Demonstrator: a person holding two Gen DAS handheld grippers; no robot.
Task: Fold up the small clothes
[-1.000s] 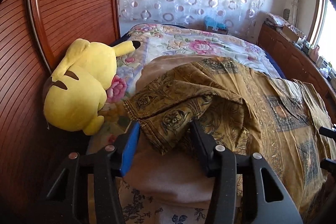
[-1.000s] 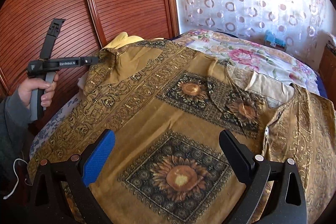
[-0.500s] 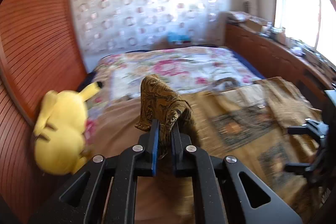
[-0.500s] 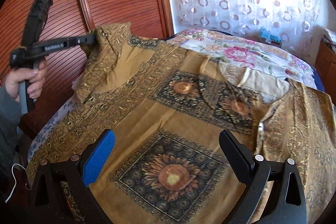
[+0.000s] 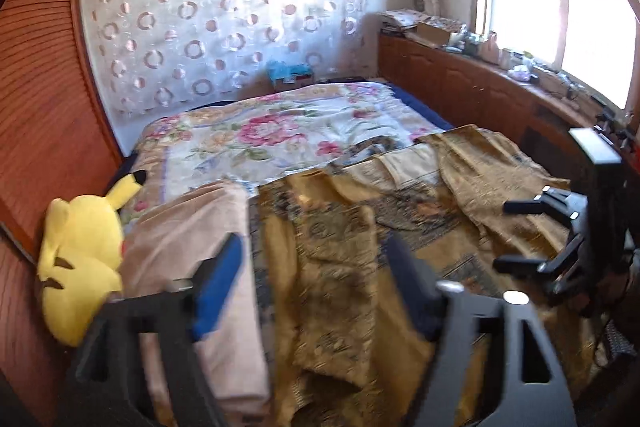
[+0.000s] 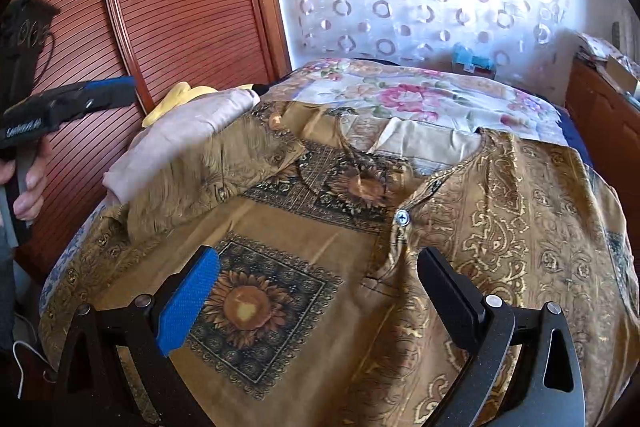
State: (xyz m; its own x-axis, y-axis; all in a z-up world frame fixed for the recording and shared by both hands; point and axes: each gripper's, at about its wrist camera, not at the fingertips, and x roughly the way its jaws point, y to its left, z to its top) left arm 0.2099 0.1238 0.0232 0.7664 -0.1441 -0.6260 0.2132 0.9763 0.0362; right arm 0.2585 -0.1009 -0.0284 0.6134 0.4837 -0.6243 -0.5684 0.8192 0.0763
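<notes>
A golden-brown patterned shirt (image 5: 340, 267) (image 6: 320, 227) with sunflower squares lies spread on the bed. Its left sleeve (image 6: 224, 163) is folded in over the body and lies loose. My left gripper (image 5: 316, 251) hovers above that sleeve; its jaws are opening, with cloth under the gap but nothing pinched. In the right wrist view the left gripper (image 6: 128, 91) is up at the left edge, held by a hand (image 6: 28, 187). My right gripper (image 6: 316, 259) (image 5: 502, 233) stands open just above the shirt's lower front, empty.
A folded pink cloth (image 5: 192, 227) (image 6: 180, 131) lies left of the shirt, beside a yellow plush toy (image 5: 80, 255). The floral bedcover (image 5: 280, 131) stretches beyond. A ribbed wooden wardrobe (image 6: 180, 7) stands on the left, and a cluttered wooden sideboard (image 5: 480, 87) under the window on the right.
The left gripper shut on the sleeve, lifted it and carried it right over the shirt, then opened; the sleeve now lies folded inward. The right gripper drifted slightly and stayed open.
</notes>
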